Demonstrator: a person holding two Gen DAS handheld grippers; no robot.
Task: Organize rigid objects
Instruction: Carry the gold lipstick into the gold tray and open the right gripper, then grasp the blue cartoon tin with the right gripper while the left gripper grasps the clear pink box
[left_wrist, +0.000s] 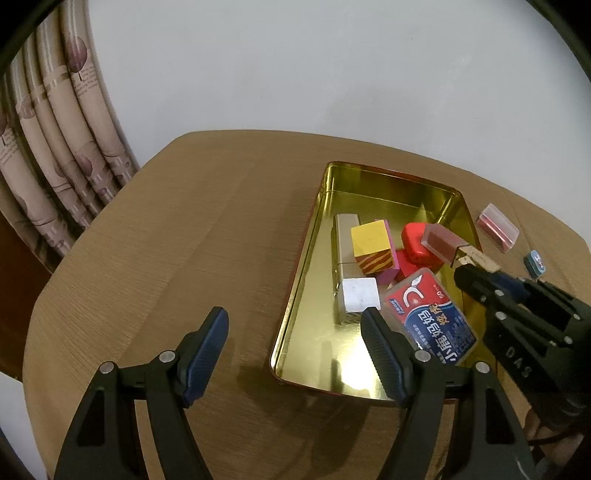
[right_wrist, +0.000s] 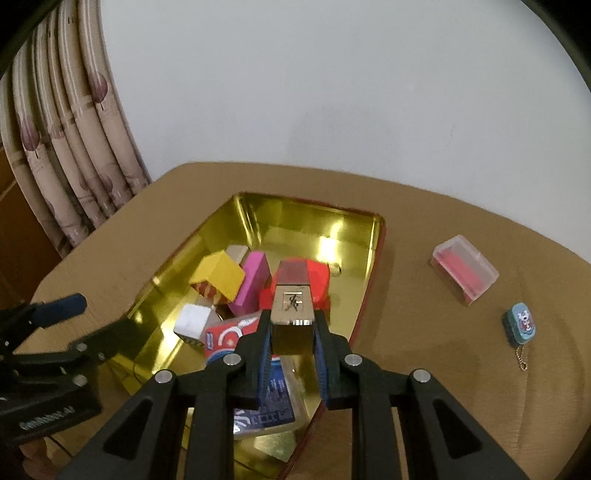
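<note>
A gold tin tray (left_wrist: 295, 306) (right_wrist: 373, 251) sits on the round wooden table and holds several blocks: a yellow striped block (left_wrist: 371, 247) (right_wrist: 218, 277), a pink block (right_wrist: 251, 284), a white cube (left_wrist: 360, 295) (right_wrist: 192, 319), a red case (left_wrist: 415, 243) and a red-blue floss box (left_wrist: 430, 317) (right_wrist: 225, 336). My right gripper (right_wrist: 291, 328) (left_wrist: 463, 264) is shut on a gold lipstick with a clear red cap (right_wrist: 291, 295) (left_wrist: 448, 245), held above the tray. My left gripper (left_wrist: 295, 325) is open and empty at the tray's near-left edge.
A clear plastic box with red contents (right_wrist: 465, 269) (left_wrist: 498, 227) and a small blue keychain charm (right_wrist: 521, 323) (left_wrist: 535, 262) lie on the table right of the tray. Curtains (left_wrist: 55, 147) hang at the left beyond the table edge.
</note>
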